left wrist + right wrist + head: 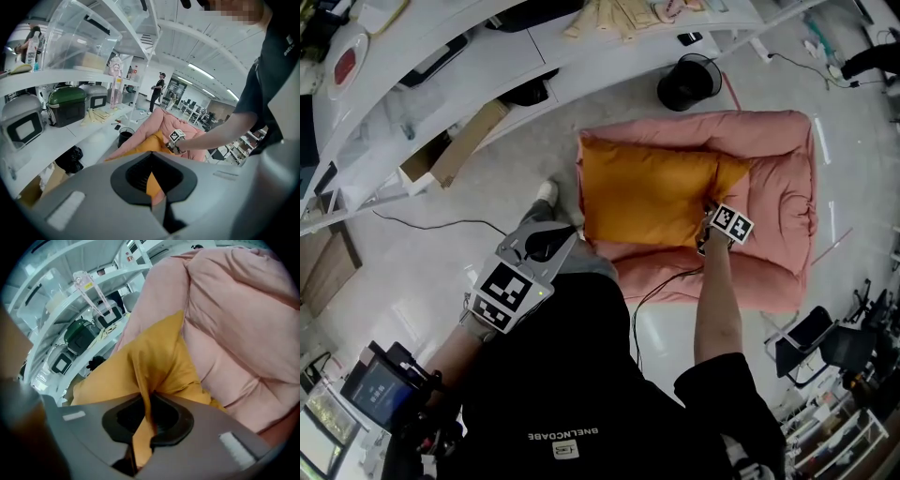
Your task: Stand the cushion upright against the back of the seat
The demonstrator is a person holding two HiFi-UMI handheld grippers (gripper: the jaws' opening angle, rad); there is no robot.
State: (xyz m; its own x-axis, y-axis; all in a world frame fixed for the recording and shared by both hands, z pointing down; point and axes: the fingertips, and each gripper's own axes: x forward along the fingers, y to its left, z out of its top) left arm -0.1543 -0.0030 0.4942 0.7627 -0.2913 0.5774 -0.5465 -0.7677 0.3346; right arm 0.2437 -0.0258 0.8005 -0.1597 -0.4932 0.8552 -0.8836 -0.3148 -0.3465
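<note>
Right gripper (145, 434) is down on the orange cushion (647, 192), jaws nearly together with a fold of its fabric pinched between them, right at the cushion's near corner. The cushion lies flat across the pink seat (778, 187), which sits on the floor, with the seat's padded sides showing around it. Left gripper (153, 206) hangs back by the person's body, well apart from the seat, with its jaws closed tight on nothing. A black bin (687, 82) stands just beyond the seat.
</note>
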